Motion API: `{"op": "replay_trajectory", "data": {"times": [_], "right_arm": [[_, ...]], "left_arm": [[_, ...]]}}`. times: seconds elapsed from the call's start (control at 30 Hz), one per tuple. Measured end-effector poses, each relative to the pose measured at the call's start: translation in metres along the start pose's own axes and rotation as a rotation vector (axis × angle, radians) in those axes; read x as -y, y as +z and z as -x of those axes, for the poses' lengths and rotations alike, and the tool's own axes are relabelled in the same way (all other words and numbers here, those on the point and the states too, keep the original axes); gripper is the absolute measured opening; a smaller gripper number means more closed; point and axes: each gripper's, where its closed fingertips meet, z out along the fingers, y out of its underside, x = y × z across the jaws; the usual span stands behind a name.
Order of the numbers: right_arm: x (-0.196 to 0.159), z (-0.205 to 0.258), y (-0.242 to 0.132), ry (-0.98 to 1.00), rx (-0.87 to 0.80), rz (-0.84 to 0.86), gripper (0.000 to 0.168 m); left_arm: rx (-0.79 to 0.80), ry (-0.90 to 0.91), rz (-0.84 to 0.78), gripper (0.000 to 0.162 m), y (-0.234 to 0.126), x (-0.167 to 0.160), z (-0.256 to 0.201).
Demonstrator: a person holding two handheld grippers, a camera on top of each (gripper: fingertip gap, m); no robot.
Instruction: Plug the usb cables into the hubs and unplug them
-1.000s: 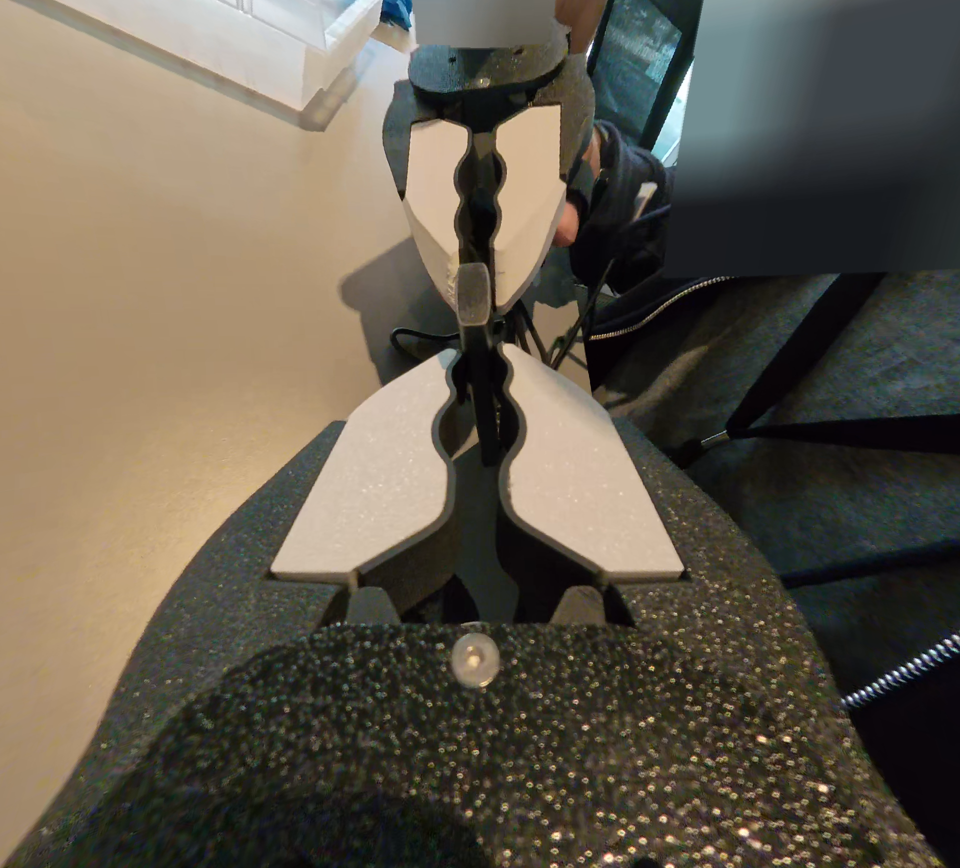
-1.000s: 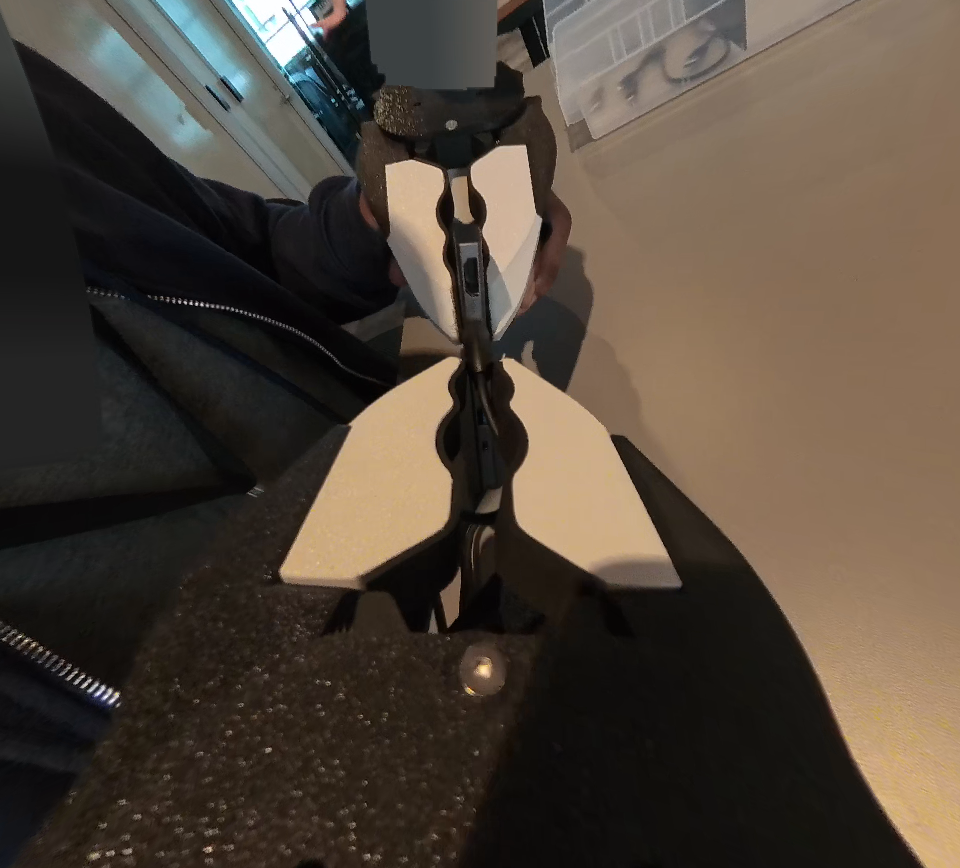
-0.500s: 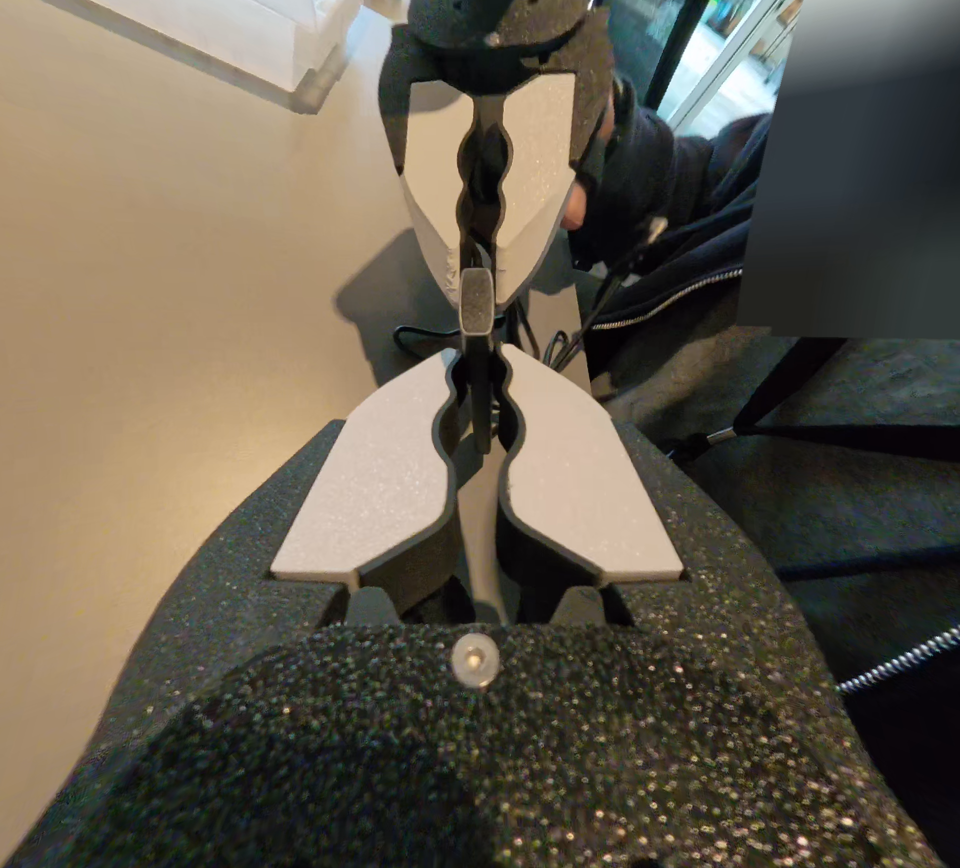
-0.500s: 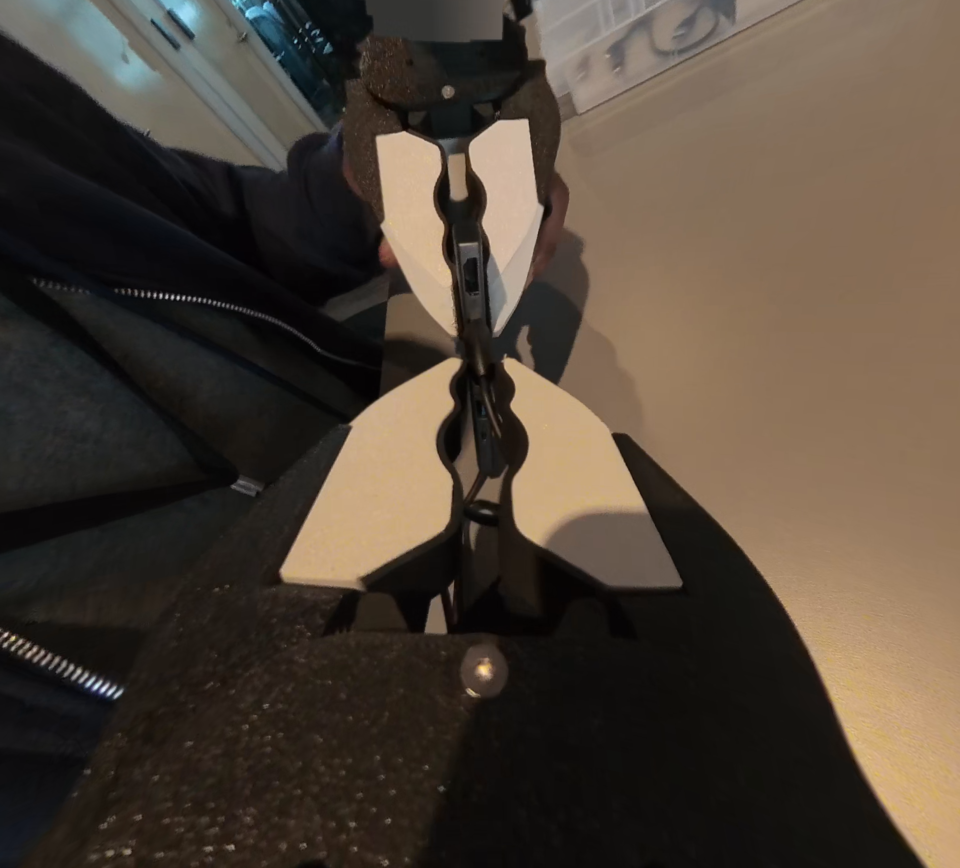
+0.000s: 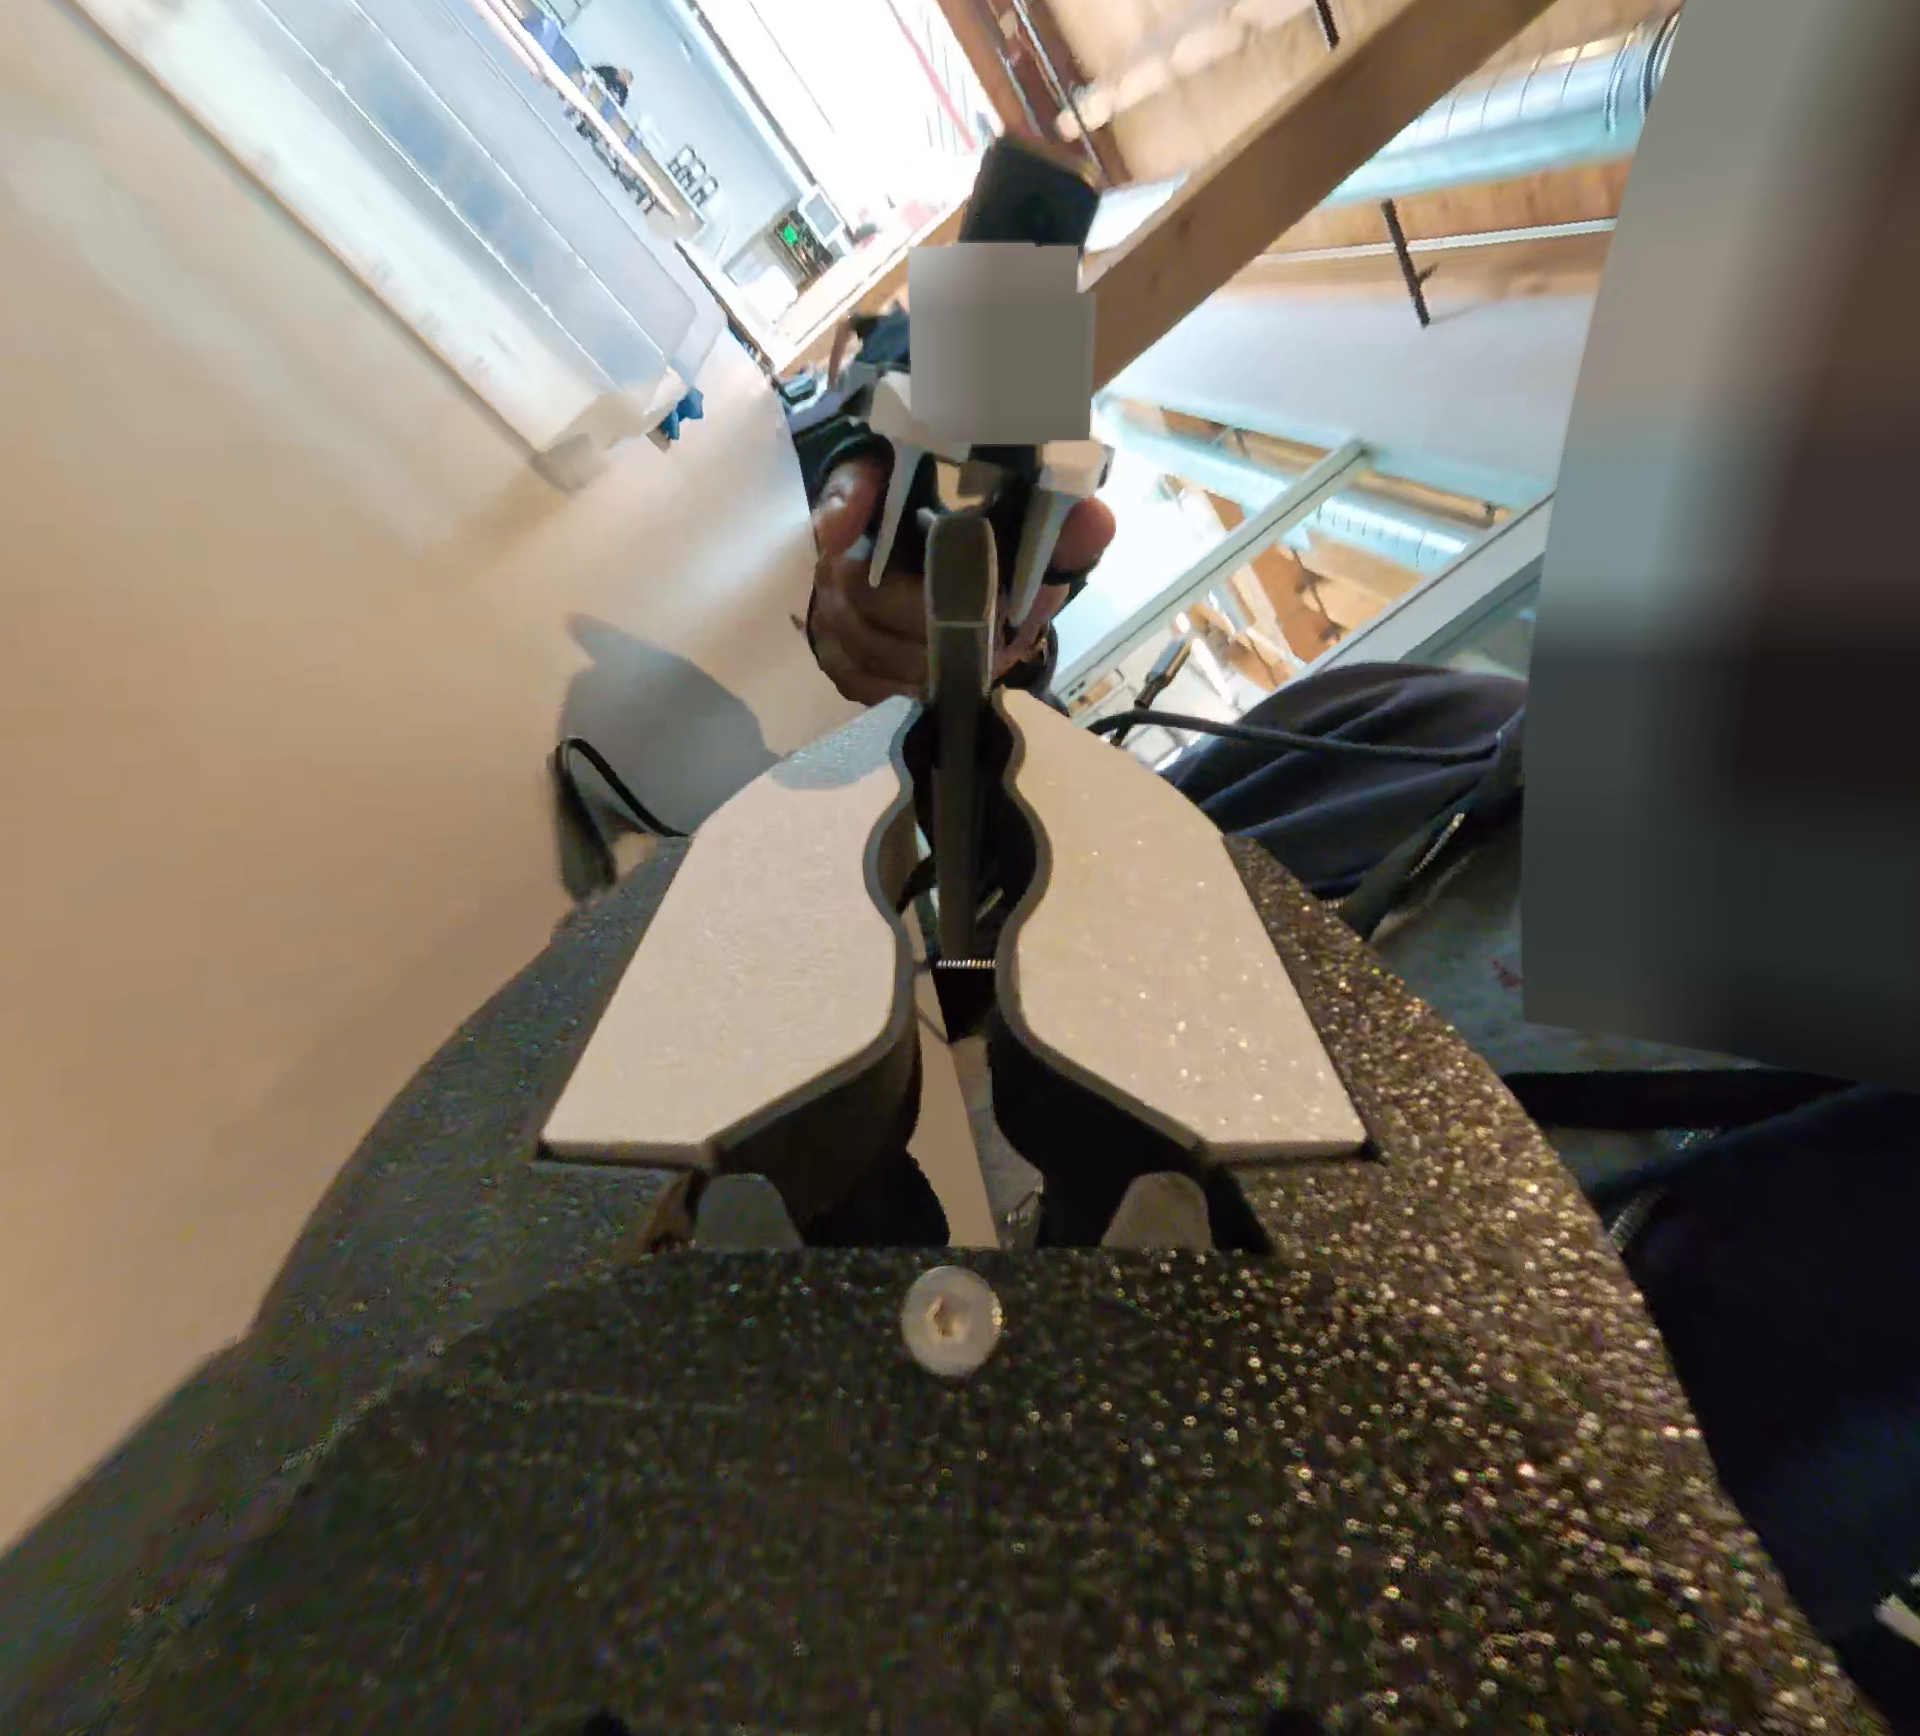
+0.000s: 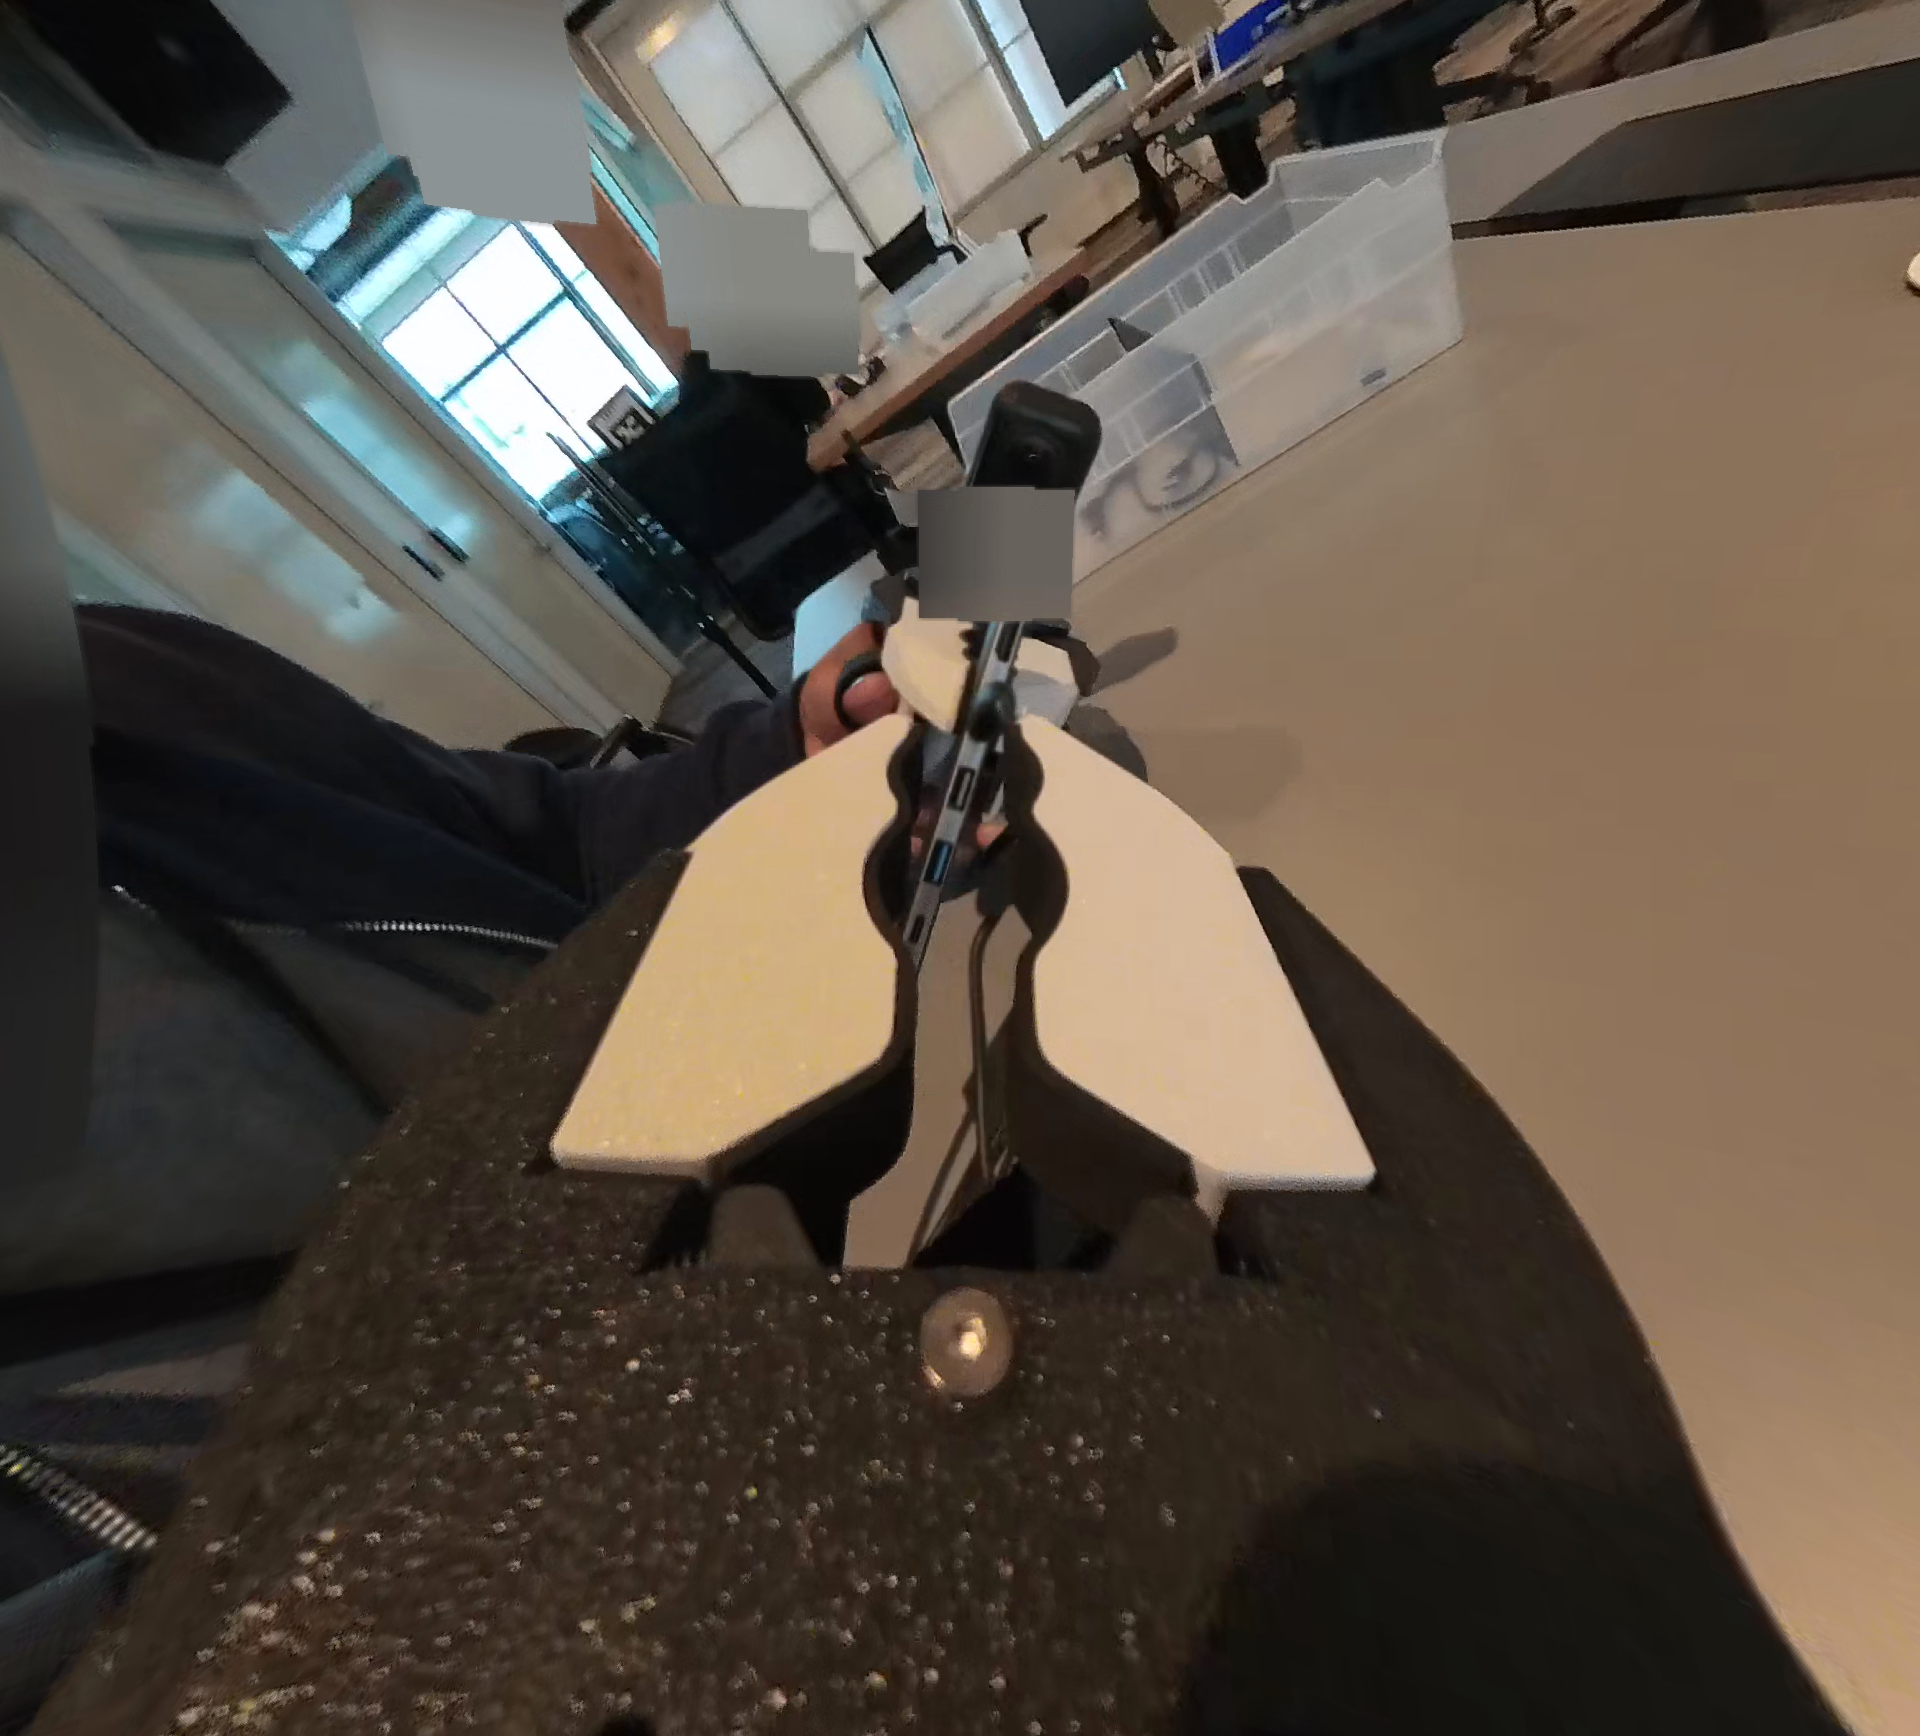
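Above a beige table (image 6: 1558, 751), with a clear storage bin (image 6: 1299, 315) at its far side. Clenched in the left gripper (image 5: 956, 730): the slim grey hub (image 5: 961, 585), held edge-on in the air. Released, by the look of it: the right gripper (image 6: 961, 741), fingers spread either side of the hub's end, thin black cable (image 6: 980, 990) between them. Plug seating too hidden to tell. Likely trouble from here: closing off-line, skewing the plug against a port, or twisting the hub out of the clench.
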Motion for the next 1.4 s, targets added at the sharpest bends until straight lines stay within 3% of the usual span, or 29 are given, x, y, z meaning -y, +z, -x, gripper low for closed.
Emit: {"op": "replay_trajectory", "data": {"times": [0.2, 0.43, 0.63, 1.23, 1.4], "right_arm": [[-0.011, 0.018, 0.009, -0.169, -0.035, 0.145, 0.014], [-0.044, 0.024, 0.036, -0.276, -0.062, 0.361, 0.016], [-0.036, 0.024, 0.045, -0.283, -0.082, 0.308, 0.013], [-0.032, 0.023, 0.047, -0.347, -0.101, 0.286, 0.010], [-0.004, 0.018, 0.029, -0.358, -0.135, 0.229, 0.009]], "left_arm": [[0.018, 0.000, -0.113, 0.010, -0.005, 0.015, 0.001], [0.106, 0.198, -0.046, 0.010, 0.005, 0.021, -0.015], [0.155, 0.357, 0.006, 0.010, 0.013, 0.026, -0.034], [0.094, 0.469, -0.051, 0.011, 0.028, 0.033, -0.050], [0.024, 0.426, -0.168, 0.033, 0.016, 0.046, -0.056]]}}
